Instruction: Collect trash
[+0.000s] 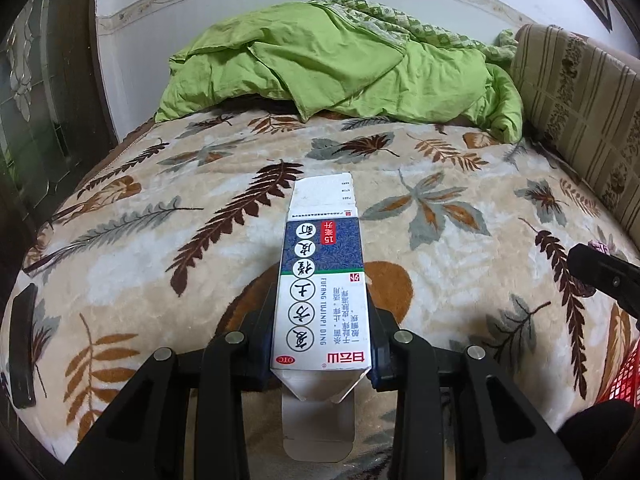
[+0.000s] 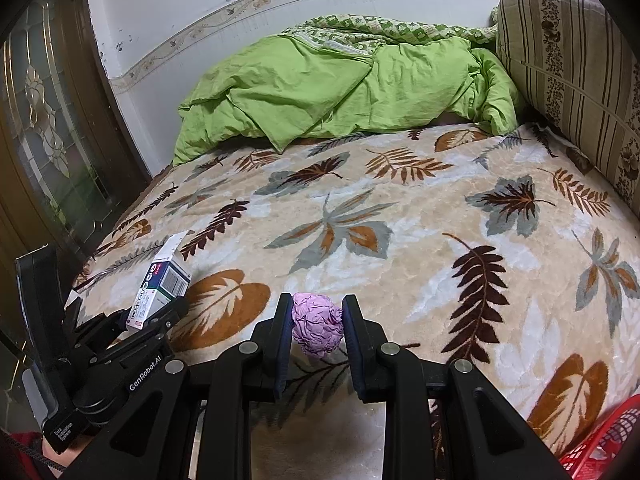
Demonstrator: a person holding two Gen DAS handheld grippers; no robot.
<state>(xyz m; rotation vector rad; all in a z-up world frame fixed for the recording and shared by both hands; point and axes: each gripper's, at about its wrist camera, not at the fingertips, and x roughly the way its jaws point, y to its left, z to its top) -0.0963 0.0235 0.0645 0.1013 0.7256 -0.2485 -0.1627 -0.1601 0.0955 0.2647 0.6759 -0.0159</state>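
Two pieces are held above the bed's (image 2: 400, 216) near edge: left gripper (image 1: 322, 344) clamps the medicine box (image 1: 320, 280), right gripper (image 2: 316, 328) the pink paper ball (image 2: 317, 324). Both should stay clamped until over the red basket (image 2: 608, 440).

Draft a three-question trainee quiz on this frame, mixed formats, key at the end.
1. True or false: the left tongs grip a medicine box with its end flaps open.
2. What do the right tongs hold? A) green quilt B) crumpled purple paper ball C) a plastic bottle
3. Fill in: at the lower right edge, beside the leaf-print blanket, sits a ____ mesh basket.

Key: 1 true; 2 B; 3 red
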